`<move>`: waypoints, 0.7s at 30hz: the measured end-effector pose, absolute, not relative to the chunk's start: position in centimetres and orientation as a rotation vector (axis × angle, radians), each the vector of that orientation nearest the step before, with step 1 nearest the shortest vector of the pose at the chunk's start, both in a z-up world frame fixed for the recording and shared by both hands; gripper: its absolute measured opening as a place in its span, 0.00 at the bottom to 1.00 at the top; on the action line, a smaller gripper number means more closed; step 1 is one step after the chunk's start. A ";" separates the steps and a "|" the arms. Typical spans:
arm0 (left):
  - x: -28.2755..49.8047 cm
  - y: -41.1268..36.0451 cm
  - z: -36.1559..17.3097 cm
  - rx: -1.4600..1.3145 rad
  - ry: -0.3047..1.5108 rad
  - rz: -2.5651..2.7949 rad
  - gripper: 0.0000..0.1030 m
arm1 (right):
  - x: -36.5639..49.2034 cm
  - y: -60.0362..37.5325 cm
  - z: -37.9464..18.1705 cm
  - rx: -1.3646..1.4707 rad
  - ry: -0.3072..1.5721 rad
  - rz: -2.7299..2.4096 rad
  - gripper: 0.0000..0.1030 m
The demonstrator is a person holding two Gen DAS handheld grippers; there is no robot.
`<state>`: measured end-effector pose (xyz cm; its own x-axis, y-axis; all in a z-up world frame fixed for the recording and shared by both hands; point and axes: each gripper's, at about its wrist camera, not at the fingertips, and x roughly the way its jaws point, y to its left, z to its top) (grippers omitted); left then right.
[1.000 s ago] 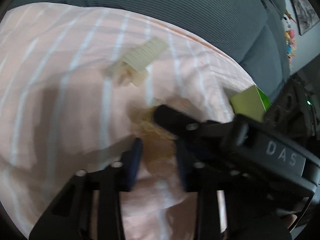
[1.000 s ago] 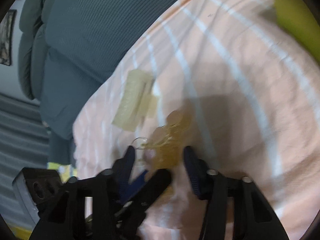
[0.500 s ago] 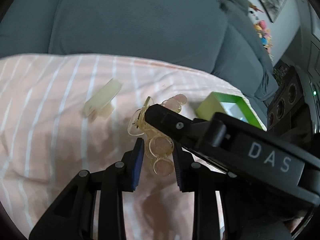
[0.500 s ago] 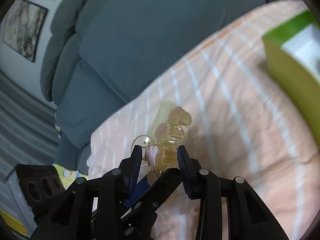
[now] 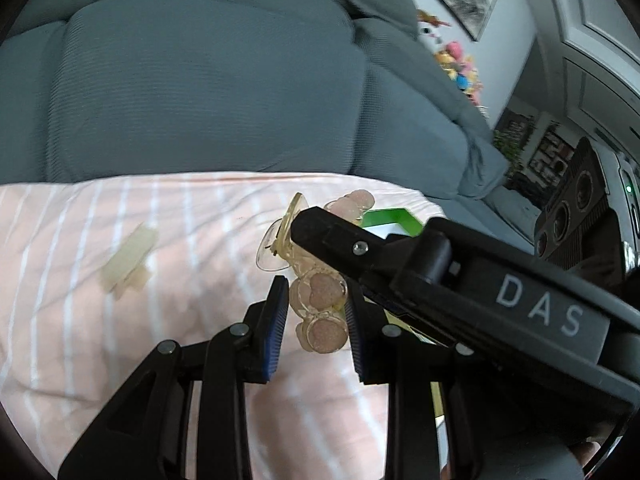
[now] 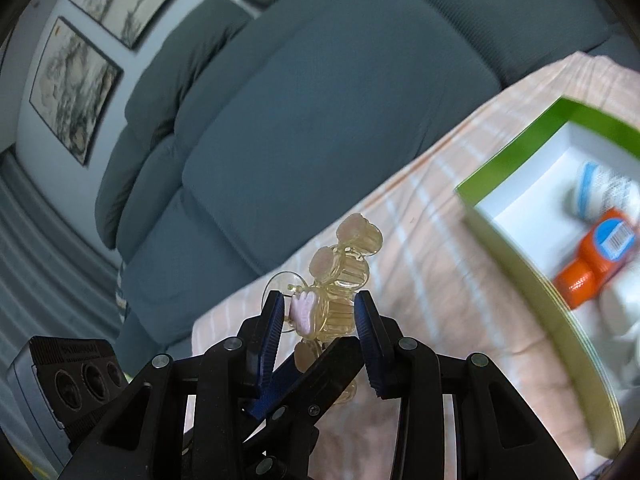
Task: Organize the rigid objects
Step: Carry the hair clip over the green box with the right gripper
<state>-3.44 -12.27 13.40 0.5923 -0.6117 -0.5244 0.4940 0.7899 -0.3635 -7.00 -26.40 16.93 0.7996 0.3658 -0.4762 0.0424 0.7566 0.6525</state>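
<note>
Left wrist view shows the clear yellow toy (image 5: 318, 300), a chain of little round shapes with a suction cup on it, now up in the air above the pink striped sheet (image 5: 80, 320). A second ago it lay flat on that sheet. The left tongs (image 5: 316, 320) are clenched on its lower end. The right tongs (image 6: 318, 318) have just been closing and now pinch the toy's middle, so both pairs hold the same toy. Both hands have lifted it together.

I think this means the pick-up is done and the carry comes next. The green box (image 6: 516, 152), with an orange bottle (image 6: 592, 256) already inside, sits near on the right. The toy likely goes there. A pale flat piece (image 5: 128, 258) on the sheet is not yet put away.
</note>
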 end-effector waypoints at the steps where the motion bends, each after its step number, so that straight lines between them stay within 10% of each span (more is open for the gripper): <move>1: -3.6 -12.8 13.5 -0.187 0.675 -0.663 0.24 | -7.2 -26.7 17.1 0.701 0.622 0.179 0.39; 21: -4.1 -23.4 12.1 -0.112 0.746 -0.951 0.23 | -11.6 -36.1 16.3 0.758 0.587 -0.166 0.39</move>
